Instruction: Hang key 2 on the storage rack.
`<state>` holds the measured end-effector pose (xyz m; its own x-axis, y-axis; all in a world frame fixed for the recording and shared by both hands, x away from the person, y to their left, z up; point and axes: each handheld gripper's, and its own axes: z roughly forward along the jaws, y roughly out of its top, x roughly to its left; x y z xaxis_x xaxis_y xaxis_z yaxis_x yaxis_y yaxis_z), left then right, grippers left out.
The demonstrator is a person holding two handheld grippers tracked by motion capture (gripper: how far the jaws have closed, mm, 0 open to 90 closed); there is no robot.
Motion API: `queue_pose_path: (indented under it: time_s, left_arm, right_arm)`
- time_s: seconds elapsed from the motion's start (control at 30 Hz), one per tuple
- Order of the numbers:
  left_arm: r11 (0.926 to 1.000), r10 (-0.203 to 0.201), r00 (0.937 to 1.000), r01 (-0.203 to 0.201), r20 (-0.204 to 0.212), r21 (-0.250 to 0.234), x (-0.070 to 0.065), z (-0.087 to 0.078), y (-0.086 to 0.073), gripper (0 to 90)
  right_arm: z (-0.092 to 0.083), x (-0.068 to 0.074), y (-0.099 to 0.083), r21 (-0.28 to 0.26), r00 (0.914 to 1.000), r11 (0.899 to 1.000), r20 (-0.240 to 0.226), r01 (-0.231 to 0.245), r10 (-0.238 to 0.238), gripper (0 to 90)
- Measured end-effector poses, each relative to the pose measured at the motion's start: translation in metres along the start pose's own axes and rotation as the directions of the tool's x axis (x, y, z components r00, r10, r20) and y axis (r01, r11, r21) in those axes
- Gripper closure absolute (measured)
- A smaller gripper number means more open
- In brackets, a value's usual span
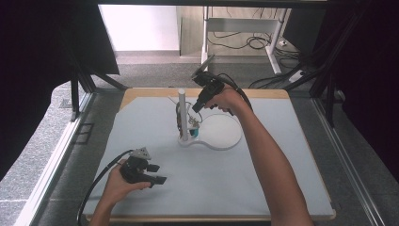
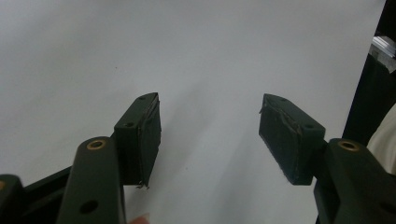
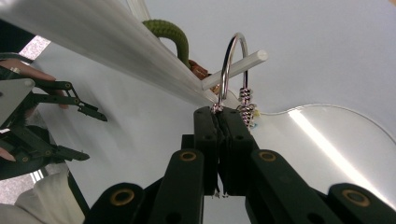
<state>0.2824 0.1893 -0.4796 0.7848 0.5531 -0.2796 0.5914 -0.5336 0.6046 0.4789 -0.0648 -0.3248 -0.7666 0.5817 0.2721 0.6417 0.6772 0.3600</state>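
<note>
Nearest to where I stand, the left gripper (image 1: 157, 173) lies low by the near left corner of the tabletop (image 1: 263, 188), its 2 jaws spread wide with nothing between them; the left gripper view looks past the 2 black pads (image 2: 148, 140) onto bare white surface.

Largest is the white-covered tabletop itself. On it, a little behind its middle, sits a flat white stand base (image 1: 221, 134) with a round plate, and from the base's left end rises 1 upright white post (image 1: 182, 113). Thin white pegs (image 3: 238, 67) stick out from that post. A green cord (image 3: 170, 32) and some brownish pieces hang at the post.

Over the base, the right gripper (image 1: 195, 107) comes in from the far side, tilted down toward the post. Its jaws are pressed together, pinching the lower end of a silver ring (image 3: 232, 65). That ring is looped over 1 peg, right beside the post, with a small beaded charm (image 3: 246, 105) dangling from it just above the pads.
</note>
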Motion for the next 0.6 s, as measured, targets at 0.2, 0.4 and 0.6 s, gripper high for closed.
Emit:
queue_pose_path:
  time_s: [0.2,0.4,0.6]
  left_arm:
    - [1.0,0.001,1.0,-0.001,0.001,0.001,0.0,0.001,0.0,39.2]
    - [1.0,0.001,1.0,-0.001,0.001,0.005,0.0,0.002,0.0,39.2]
    - [0.9999,0.005,1.0,-0.005,-0.003,0.011,0.0,0.003,0.0,39.2]
  right_arm:
    - [0.01,0.002,-0.003,0.004,0.9999,1.0,-0.017,0.001,-0.001,86.7]
    - [0.02,0.0,-0.008,0.01,0.9997,1.0,-0.024,0.006,-0.006,86.6]
    - [0.024,-0.001,-0.011,0.012,0.9995,1.0,-0.03,0.001,0.0,86.4]
